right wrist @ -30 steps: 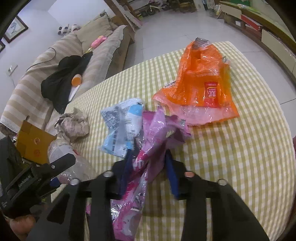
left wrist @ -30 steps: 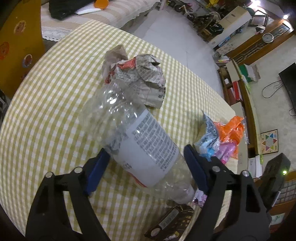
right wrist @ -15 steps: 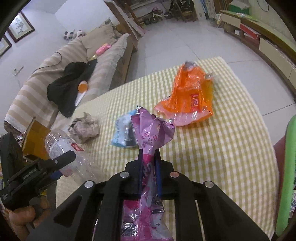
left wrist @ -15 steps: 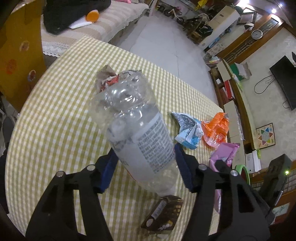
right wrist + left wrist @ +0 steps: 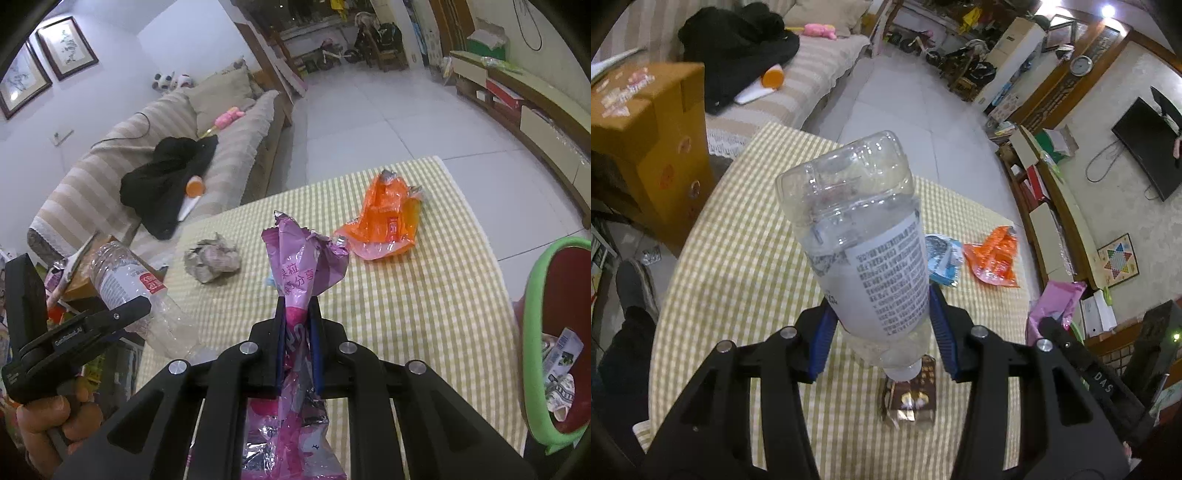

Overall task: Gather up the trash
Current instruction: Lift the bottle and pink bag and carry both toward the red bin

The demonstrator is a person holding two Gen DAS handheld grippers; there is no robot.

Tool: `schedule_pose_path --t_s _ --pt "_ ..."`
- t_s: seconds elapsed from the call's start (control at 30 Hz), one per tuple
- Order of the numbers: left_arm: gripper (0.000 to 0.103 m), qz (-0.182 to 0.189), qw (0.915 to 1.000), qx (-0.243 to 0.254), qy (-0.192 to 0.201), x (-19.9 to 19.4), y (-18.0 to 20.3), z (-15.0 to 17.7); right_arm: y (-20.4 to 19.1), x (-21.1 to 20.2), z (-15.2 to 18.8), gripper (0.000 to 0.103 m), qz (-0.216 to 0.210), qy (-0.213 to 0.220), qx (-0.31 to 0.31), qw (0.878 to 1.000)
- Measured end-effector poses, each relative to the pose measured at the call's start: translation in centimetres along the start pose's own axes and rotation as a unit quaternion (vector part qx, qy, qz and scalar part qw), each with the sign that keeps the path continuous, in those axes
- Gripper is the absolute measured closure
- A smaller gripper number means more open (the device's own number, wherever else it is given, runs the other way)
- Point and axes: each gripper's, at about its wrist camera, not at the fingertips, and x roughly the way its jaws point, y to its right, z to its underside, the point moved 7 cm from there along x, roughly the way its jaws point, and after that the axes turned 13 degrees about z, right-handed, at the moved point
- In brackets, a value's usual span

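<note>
L fingers (image 5: 827, 332) clamp bottle (image 5: 864, 236), base fwd, cap rearward | R fingers (image 5: 280, 332) pinch pink wrapper (image 5: 299, 266) lengthwise

Black plastic fingers (image 5: 940, 334) w/ blue pads, silver screws, white lettering; bare hand (image 5: 55, 421).

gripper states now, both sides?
Left gripper: shut on the plastic bottle, lifted off the table.
Right gripper: shut on the pink wrapper, lifted off the table.
</note>
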Motion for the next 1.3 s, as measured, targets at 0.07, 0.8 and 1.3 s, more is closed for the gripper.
schedule_pose_path --t_s 0.07,0.8,1.3 --pt "0.057 0.003 0.9999 0.014 0.001 -0.8 0.8 0.2 -0.1 -1.4 0.1 0.093 -0.001 0.008 0.001 1.0" --pt "0.057 0.039 0.9933 0.107 -0.018 -3.8 9.2 2.3 3.1 -10.5 0.2 0.093 0.007 0.066 0.031 0.997" --pt "0.057 0.089 0.9778 0.179 -0.064 1.3 18.9 5.0 13.7 -13.9 -0.5 0.093 0.056 0.096 0.092 0.99"
